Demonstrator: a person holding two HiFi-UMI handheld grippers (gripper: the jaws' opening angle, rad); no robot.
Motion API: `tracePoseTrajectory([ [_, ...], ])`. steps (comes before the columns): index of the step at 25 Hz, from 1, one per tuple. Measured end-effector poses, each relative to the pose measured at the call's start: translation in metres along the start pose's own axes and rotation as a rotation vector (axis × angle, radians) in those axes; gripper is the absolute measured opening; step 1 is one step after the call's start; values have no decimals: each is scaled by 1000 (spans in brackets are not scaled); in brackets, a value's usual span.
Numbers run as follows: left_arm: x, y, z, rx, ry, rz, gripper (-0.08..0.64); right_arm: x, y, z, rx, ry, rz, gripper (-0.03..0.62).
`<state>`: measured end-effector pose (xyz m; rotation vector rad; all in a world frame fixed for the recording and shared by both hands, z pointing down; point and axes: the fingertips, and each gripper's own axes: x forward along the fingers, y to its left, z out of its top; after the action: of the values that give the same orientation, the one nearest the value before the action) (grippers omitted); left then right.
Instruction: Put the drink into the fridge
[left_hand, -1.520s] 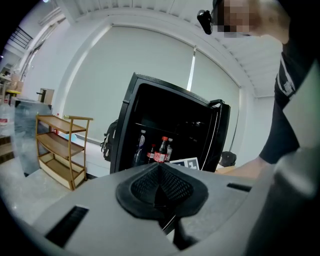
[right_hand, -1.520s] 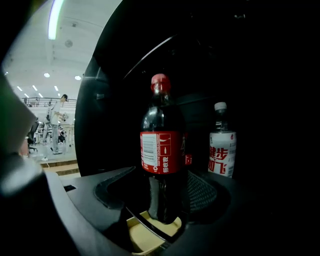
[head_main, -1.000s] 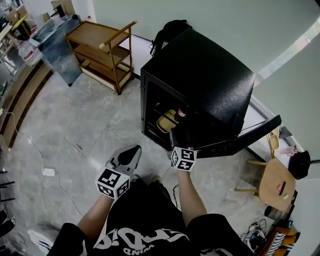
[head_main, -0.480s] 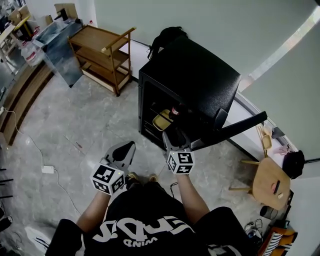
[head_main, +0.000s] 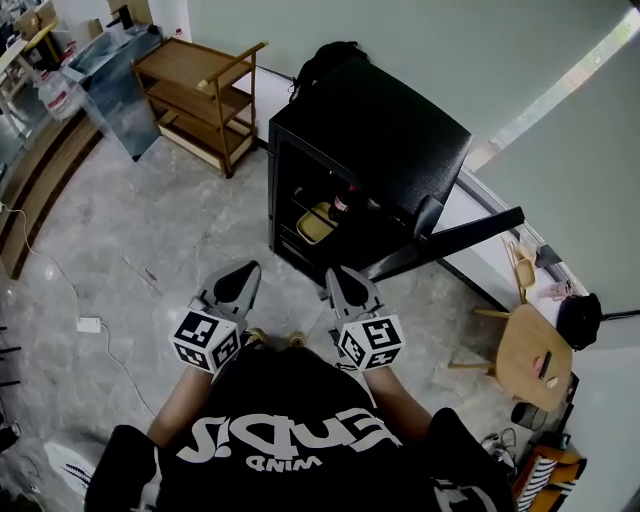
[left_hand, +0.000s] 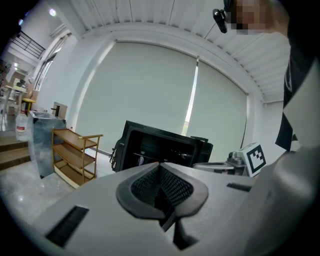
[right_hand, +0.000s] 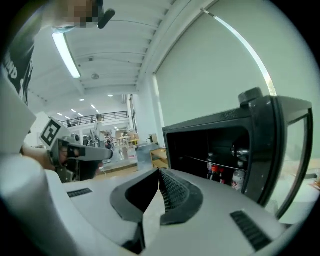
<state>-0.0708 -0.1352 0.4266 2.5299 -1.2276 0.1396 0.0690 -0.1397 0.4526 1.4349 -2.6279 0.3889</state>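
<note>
Left gripper (head_main: 245, 272) pressed together, right gripper (head_main: 338, 275) closing, empty. Black boxy fridge (head_main: 380, 140) @ 12 o'clock; clear plastic drink bottle (right_hand: 238, 179): right gripper view only.

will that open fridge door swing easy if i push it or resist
Probably swings easily: the fridge door stands wide open and nothing visibly blocks it. It looks stiff and flat, so unlikely to flex. A hard shove might jolt the bottles inside.

Fridge (head_main: 370, 140) interior was mostly lost in shadow, drink (head_main: 341, 204) showed only its red cap and neck under the fridge's top, yellow thing (head_main: 313, 224) beside it was too dim to name, bottles (right_hand: 238, 179) inside had labels too small to read
</note>
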Motion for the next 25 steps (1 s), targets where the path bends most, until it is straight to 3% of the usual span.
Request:
tracePoseTrajectory([
  [8, -5, -6, -1, 1, -16, 4, 8, -34, 0, 7, -30, -3, -56, 26],
  [14, -4, -1, -9, 23, -36, 19, 8, -30, -1, 7, -57, -69, -45, 26],
  [25, -7, 11, -9, 56, -53, 69, 8, -23, 2, -4, -69, -67, -42, 26],
])
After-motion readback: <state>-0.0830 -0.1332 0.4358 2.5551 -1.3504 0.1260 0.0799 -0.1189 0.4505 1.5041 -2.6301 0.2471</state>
